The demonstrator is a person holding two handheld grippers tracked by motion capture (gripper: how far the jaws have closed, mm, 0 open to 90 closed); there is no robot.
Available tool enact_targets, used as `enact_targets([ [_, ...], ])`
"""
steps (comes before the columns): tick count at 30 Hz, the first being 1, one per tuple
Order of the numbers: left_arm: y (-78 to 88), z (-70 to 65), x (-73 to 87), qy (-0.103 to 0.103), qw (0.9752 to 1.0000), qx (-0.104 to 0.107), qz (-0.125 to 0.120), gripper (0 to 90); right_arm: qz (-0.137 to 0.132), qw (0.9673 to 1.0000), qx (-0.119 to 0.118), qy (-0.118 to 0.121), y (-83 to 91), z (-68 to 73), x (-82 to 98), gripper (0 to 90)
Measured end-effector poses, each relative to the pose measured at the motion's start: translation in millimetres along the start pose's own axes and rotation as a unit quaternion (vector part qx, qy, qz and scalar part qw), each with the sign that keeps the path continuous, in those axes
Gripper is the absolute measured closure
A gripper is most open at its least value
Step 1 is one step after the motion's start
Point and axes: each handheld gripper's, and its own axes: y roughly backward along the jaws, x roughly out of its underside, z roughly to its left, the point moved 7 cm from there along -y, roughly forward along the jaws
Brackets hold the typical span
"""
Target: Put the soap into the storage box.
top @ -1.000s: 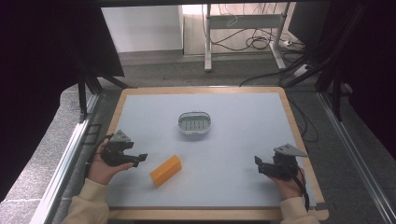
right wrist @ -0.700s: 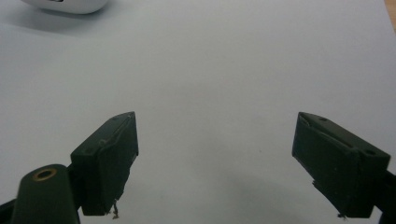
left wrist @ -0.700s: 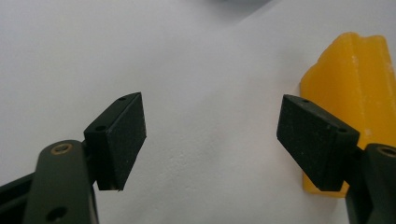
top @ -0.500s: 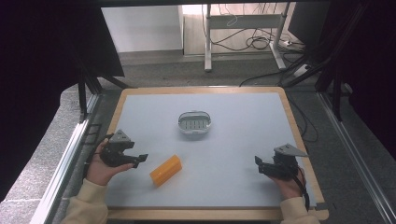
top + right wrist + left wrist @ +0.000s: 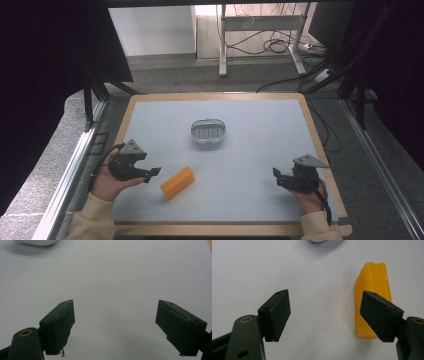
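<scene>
I'm lining my left gripper [image 5: 152,172], jaws wide and empty, on the yellow soap bar [image 5: 177,182] just beside it on the mat, needing to shift sideways so both pads straddle its long sides.

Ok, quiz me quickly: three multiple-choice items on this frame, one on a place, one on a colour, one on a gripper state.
1. Where does the yellow block lie?
A. beside the left gripper
B. inside the dish
C. at the table's far edge

2. What colour is the oval dish?
A. red
B. white-grey
C. green

3. How does the right gripper stand?
A. shut on the block
B. shut on the dish
C. open, holding nothing

Answers:
1 A: the block sits just off the left gripper's tips.
2 B: the dish is pale in the high view.
3 C: its jaws stand wide apart over bare table.
</scene>
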Motion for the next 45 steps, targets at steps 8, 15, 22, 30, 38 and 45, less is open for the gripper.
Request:
enact_targets([
  [8,2.9,-5.3,-2.2,0.008,0.9999,0.004,0.007,26.4,-0.004,0.9999,-0.010,0.005,-0.1,3.1,-1.6,16.8],
  [15,8.8,-14.4,-8.8,0.010,0.9998,0.002,0.016,26.4,-0.011,0.9998,-0.016,0.003,4.5,4.2,-1.0,17.3],
  [22,17.7,-25.0,-23.1,-0.005,0.9998,0.007,0.018,26.7,-0.014,0.9993,-0.023,0.025,4.5,12.9,-2.7,17.5],
  [30,18.7,-30.3,-31.4,-0.025,0.9992,0.012,0.029,26.6,-0.011,0.9994,-0.021,0.026,2.7,12.7,-1.3,17.5],
  [38,3.0,-39.7,-34.3,-0.030,0.9982,0.021,0.048,26.8,-0.007,0.9994,-0.015,0.032,2.5,9.9,0.5,17.6],
  [45,-7.5,-47.1,-36.3,-0.040,0.9970,0.028,0.060,26.8,-0.010,0.9995,-0.013,0.028,3.7,9.4,-0.4,17.7],
])
